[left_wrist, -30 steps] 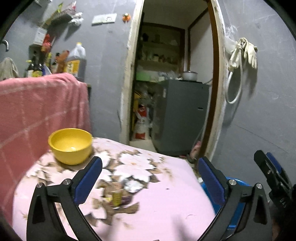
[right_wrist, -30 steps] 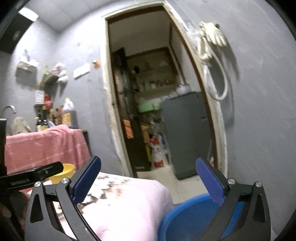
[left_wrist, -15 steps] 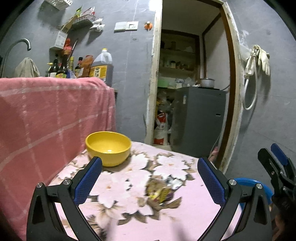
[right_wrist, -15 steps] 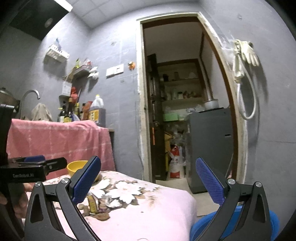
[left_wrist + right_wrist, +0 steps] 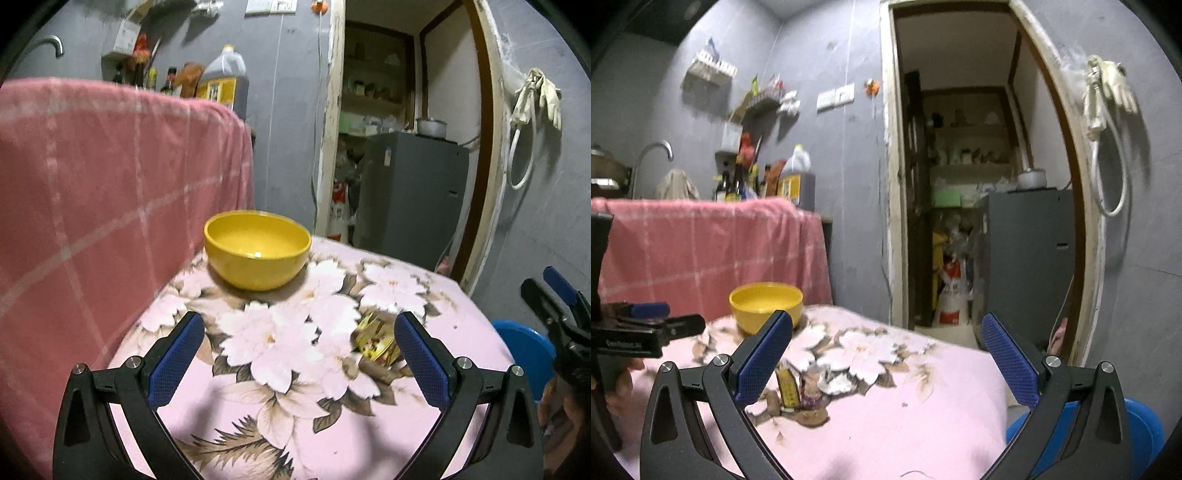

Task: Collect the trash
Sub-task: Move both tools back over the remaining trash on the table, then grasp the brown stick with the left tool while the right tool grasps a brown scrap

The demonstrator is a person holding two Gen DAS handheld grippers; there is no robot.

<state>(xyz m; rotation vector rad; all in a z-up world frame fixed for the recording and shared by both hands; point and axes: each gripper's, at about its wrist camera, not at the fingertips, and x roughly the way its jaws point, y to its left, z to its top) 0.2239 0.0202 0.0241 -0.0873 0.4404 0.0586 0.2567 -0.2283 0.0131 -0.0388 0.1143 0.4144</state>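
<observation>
Both sets of tongs released, jaws spread wide: left gripper (image 5: 298, 354) and right gripper (image 5: 886, 354) above the floral tablecloth (image 5: 424, 435). Yellow wrapper (image 5: 375, 341) on cloth, just beside left gripper's right finger, near yellow bowl (image 5: 257, 249). Blue bin (image 5: 1141, 424) beside the table's right edge.

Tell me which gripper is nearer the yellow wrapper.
Left. The left gripper is open with the wrapper just inside its right finger. The right gripper, also open, sits off toward the table's edge.
</observation>
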